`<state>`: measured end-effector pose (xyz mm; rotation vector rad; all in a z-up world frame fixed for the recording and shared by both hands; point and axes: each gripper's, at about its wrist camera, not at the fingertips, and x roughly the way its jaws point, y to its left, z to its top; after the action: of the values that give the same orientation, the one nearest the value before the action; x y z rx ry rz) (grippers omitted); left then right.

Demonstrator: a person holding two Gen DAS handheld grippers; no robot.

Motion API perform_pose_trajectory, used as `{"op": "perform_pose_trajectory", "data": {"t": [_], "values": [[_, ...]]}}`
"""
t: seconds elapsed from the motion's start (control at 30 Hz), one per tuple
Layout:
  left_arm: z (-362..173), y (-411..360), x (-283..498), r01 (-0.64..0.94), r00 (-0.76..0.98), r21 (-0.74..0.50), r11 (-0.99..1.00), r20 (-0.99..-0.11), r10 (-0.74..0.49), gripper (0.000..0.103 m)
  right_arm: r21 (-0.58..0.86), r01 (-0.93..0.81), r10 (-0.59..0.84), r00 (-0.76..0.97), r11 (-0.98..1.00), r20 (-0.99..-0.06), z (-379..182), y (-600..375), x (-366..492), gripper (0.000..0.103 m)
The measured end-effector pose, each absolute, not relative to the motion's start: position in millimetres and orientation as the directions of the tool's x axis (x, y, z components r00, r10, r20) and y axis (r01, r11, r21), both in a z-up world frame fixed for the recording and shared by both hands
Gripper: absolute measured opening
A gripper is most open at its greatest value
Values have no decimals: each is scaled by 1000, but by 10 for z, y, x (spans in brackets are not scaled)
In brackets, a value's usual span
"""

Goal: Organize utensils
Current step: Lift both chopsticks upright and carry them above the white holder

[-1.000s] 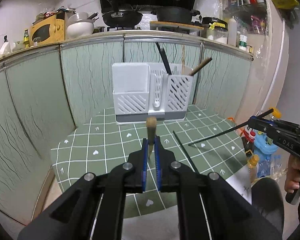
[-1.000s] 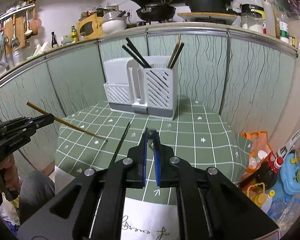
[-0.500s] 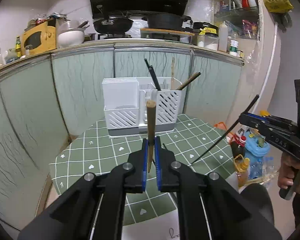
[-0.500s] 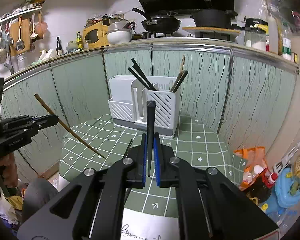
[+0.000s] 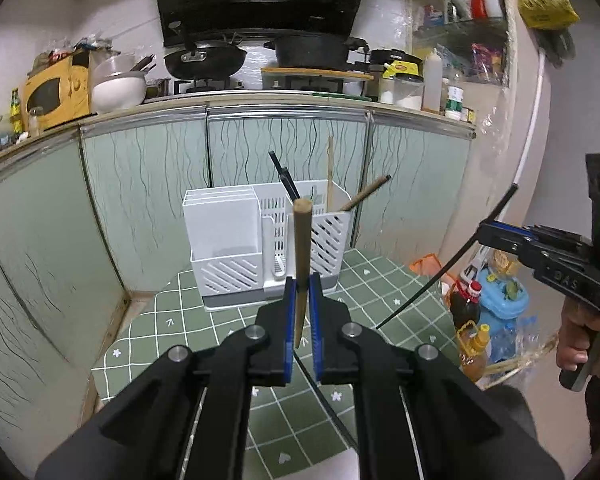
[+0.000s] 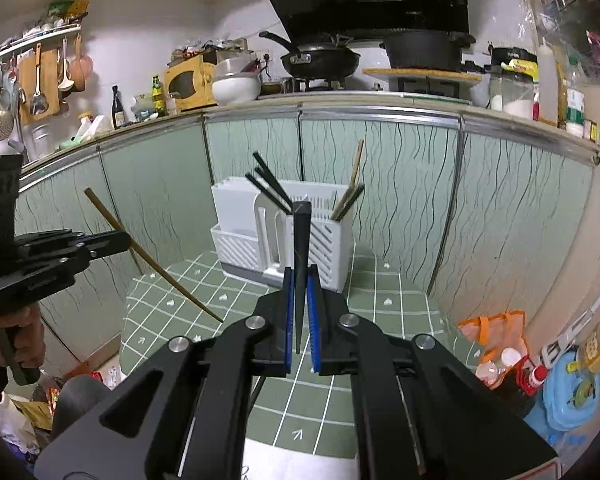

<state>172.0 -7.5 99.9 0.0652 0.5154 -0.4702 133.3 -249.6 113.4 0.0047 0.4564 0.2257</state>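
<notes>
Left claw (image 5: 302, 316): matte black linkage arms fan out from two narrow fingers lined with blue pads (image 5: 287, 332), each arm pinned by round silver screws. Right claw (image 6: 300, 316): the same build, black arms, blue pads (image 6: 289, 320), four silver screw heads in a shallow arc, with a white label edged in red at its lower right corner. Seen side-on from the other camera, each black body carries faint embossed lettering above a pistol-style handle gripped by a hand (image 5: 580, 340).

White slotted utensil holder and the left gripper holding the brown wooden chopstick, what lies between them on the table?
Only bare green checked tablecloth separates the left gripper from the white slotted utensil holder, seen in the left wrist view.
</notes>
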Motion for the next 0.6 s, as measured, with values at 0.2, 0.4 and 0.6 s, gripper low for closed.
{"op": "perform_pose_trajectory", "data": {"t": [0.2, 0.4, 0.6], "values": [[1198, -113, 1931, 466, 761, -77, 881, -474, -444, 8, 37, -237, 229, 874, 971, -429, 1368, -2501, 1495, 6], [1365, -260, 2109, 512, 733, -83, 855, -476, -485, 8, 49, -271, 265, 862, 961, -433, 1570, -2535, 1725, 6], [1523, -379, 2323, 535, 719, -93, 840, -473, -510, 8, 62, -285, 284, 861, 957, -422, 1733, -2605, 1957, 6]]}}
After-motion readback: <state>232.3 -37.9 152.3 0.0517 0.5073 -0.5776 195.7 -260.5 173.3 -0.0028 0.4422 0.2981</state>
